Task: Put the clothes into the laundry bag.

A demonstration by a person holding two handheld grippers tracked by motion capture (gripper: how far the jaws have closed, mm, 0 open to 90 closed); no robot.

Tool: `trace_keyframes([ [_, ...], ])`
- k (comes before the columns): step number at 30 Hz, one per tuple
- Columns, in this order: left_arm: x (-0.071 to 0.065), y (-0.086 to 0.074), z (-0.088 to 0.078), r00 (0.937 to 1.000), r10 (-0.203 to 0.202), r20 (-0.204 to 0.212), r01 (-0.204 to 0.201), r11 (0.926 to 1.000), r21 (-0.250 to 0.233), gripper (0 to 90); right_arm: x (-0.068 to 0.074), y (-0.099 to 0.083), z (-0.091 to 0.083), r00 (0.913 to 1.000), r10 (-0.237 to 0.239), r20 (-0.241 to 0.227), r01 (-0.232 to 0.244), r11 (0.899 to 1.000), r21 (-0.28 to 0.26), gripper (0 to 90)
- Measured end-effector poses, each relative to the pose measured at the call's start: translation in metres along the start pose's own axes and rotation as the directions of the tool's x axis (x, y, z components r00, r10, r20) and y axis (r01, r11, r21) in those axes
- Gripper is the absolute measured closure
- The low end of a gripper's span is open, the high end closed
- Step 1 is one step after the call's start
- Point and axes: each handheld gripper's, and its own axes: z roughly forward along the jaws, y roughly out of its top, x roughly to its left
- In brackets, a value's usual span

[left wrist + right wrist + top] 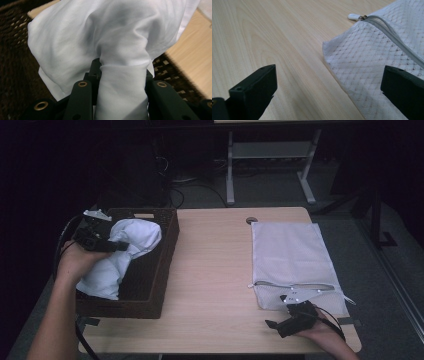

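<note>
Dim floor and desk legs lie behind a pale wooden worktop [215, 265] that carries a dark woven basket [165, 265] at its left and a flat white mesh bag [290, 255] at its right. At the basket, the left claw [116, 246] is clamped on a bunched white cloth [137, 236]; in the left gripper view the fabric [120, 82] runs pinched between the two black jaws and balloons out beyond them, above the basket's weave. The right claw [274, 324] rests near the worktop's front edge with its jaws wide apart and holding nothing, just beside the bag's near corner [342, 57].

The bag lies well apart from the cloth, across the bare worktop to the right. Its zipper [295, 286] runs left to right along the near end, its white pull [354, 16] at the left end, so the right claw is much the nearer to work that opening, I judge.
</note>
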Motion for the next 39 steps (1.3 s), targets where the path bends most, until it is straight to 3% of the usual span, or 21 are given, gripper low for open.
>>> trace_keyframes([
  [5,-0.013,0.012,-0.004,0.9998,0.017,0.007,-0.017,0.9998,-0.003,65.8,0.0,0.0,0.0,1.0,-0.001,0.0,0.001,1.0,-0.001,0.2],
  [10,-0.028,0.025,-0.007,0.9982,0.039,0.046,-0.038,0.999,-0.024,65.9,0.0,0.0,-0.001,1.0,-0.002,0.001,0.002,1.0,-0.004,0.2],
  [17,-0.064,0.05,-0.007,0.9885,0.112,0.102,-0.106,0.9925,-0.061,65.8,0.001,0.0,-0.001,1.0,-0.003,0.0,0.003,1.0,-0.002,0.2],
  [23,-0.091,0.07,-0.001,0.9762,0.172,0.132,-0.164,0.9842,-0.065,65.7,0.0,0.0,-0.001,1.0,-0.004,0.001,0.004,1.0,-0.002,0.2],
  [30,-0.125,0.091,0.011,0.9548,0.236,0.181,-0.226,0.9713,-0.074,65.7,0.001,0.0,-0.002,1.0,-0.008,-0.001,0.008,1.0,-0.004,0.2],
  [32,-0.129,0.093,0.013,0.9519,0.242,0.188,-0.232,0.9698,-0.075,65.6,0.001,0.0,-0.002,1.0,-0.009,-0.001,0.009,1.0,-0.005,0.2],
  [34,-0.143,0.097,0.02,0.9447,0.255,0.206,-0.244,0.9666,-0.078,65.7,0.001,0.0,-0.003,1.0,-0.009,0.001,0.009,1.0,-0.005,0.2],
  [35,-0.143,0.097,0.02,0.9447,0.255,0.206,-0.244,0.9666,-0.078,65.7,0.001,0.0,-0.003,1.0,-0.009,0.001,0.009,1.0,-0.007,0.2],
  [36,-0.153,0.098,0.025,0.9388,0.263,0.223,-0.252,0.9648,-0.075,65.7,0.001,0.0,-0.004,1.0,-0.008,0.002,0.008,1.0,-0.008,0.2],
  [38,-0.157,0.099,0.028,0.9361,0.267,0.229,-0.256,0.9638,-0.074,65.6,0.001,0.0,-0.004,1.0,-0.009,0.002,0.009,1.0,-0.01,0.2],
  [39,-0.166,0.098,0.034,0.9302,0.279,0.239,-0.27,0.9603,-0.069,65.6,0.001,0.0,-0.004,0.9999,-0.011,0.002,0.011,1.0,-0.01,0.2],
])
